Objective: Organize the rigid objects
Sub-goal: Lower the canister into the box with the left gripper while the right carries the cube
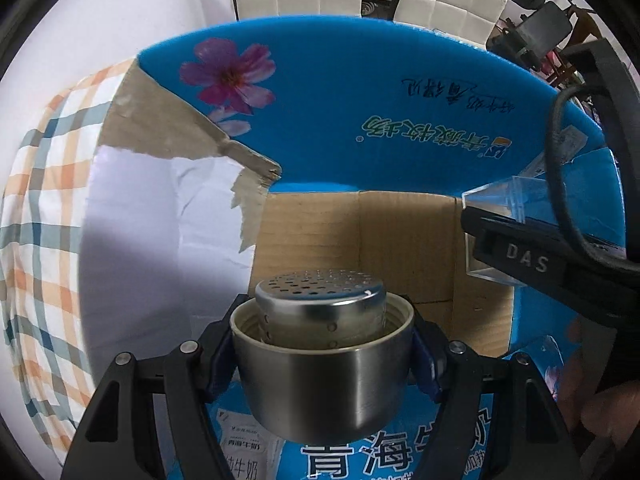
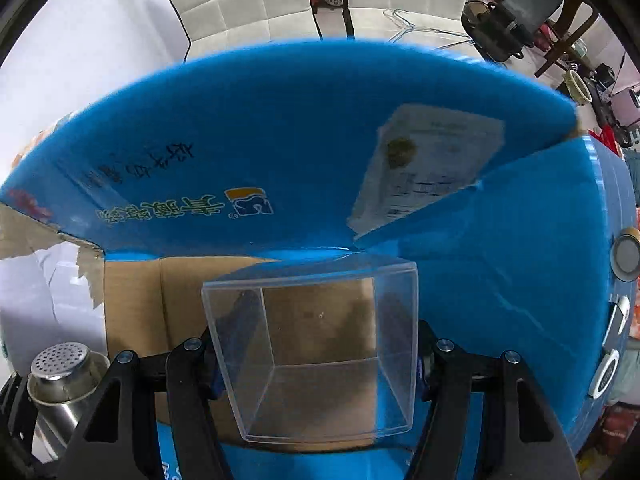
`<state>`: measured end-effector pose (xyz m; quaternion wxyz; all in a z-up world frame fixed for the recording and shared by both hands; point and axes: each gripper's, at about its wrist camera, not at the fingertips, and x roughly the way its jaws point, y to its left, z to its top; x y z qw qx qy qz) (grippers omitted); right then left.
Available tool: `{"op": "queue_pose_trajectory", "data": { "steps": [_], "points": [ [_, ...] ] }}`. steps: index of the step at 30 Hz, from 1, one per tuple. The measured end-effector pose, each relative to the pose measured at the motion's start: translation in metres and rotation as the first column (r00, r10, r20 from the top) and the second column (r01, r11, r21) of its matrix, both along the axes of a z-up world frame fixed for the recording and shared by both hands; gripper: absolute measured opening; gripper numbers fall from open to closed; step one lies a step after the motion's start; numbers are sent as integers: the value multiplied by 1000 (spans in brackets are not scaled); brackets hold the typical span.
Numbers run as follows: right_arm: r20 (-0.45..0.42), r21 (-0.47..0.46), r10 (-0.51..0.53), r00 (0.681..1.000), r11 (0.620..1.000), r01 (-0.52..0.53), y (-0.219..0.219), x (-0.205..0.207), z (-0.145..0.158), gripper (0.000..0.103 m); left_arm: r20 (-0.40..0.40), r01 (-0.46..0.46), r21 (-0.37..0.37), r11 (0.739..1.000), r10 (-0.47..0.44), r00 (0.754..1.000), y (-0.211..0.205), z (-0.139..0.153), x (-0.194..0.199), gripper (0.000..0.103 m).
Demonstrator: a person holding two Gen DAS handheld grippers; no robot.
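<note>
Left gripper (image 1: 322,354): jaws clamped across the round brushed-steel flask top with perforated strainer insert (image 1: 320,340), pads on opposite sides of its wall.
Steel piece, handling: rigid, likely moderately heavy; smooth curved metal, so probably slippery. Grip at the widest diameter looks sound; the strainer sits loose-looking inside and could shift if tipped.
Right gripper (image 2: 318,360): jaws clamped on the clear square acrylic box (image 2: 316,344), pads on two opposite flat walls.
Acrylic box, handling: light, stiff, thin-walled; likely to crack or scratch under a hard squeeze. Flat sides give good purchase.
Location: both held above the open blue-printed cardboard carton (image 2: 280,140), over its brown inner floor (image 1: 400,248).
Beside carton: checked cloth (image 1: 48,208) at left.
</note>
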<state>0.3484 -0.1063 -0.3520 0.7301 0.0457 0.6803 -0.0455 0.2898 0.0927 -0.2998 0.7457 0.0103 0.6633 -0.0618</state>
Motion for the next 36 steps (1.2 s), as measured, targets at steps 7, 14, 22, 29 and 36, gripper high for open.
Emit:
{"op": "queue_pose_trajectory", "data": {
  "steps": [7, 14, 22, 29, 36],
  "points": [
    [-16, 36, 8, 1000, 999, -7, 2, 8, -7, 87, -14, -5, -20, 1000, 5, 1000, 7, -4, 4, 69],
    [56, 78, -7, 998, 997, 2, -9, 5, 40, 101, -22, -25, -80, 996, 23, 999, 8, 1, 12, 69],
    [151, 33, 29, 988, 999, -34, -35, -8, 95, 101, -38, 1, -178, 984, -7, 999, -15, -8, 32, 69],
    [129, -15, 27, 991, 1000, -25, -55, -18, 91, 101, -59, 25, -227, 974, -39, 997, -23, -23, 39, 69],
    [108, -17, 15, 994, 1000, -13, -58, -17, 79, 101, -41, 27, -238, 971, -37, 998, -13, -25, 38, 69]
  ]
}}
